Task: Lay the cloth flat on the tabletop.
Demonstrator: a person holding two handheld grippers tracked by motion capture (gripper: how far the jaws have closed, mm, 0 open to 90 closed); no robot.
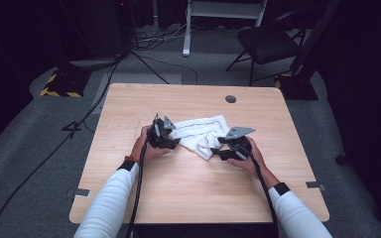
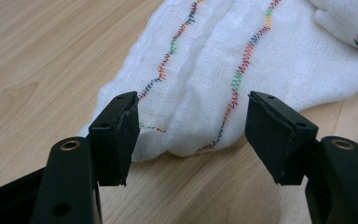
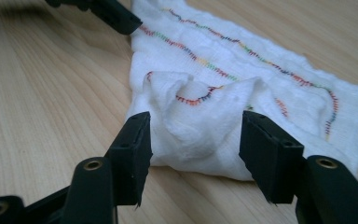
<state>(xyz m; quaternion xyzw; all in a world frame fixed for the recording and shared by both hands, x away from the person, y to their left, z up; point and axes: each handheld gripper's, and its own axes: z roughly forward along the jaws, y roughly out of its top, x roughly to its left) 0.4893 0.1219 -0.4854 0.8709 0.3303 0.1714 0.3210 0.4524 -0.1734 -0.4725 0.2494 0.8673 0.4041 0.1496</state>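
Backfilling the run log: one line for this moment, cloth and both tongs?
cloth: white, crumpled, on table | left tongs: open at its edge | right tongs: open around a raised fold, no grip

Grey carpet floor [image 1: 25,134], folding chair [image 1: 268,44] (dark surroundings).

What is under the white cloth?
The white cloth lies crumpled on the wooden table, which shows all around it. Whatever might sit beneath its folds is covered, so that cannot be told.
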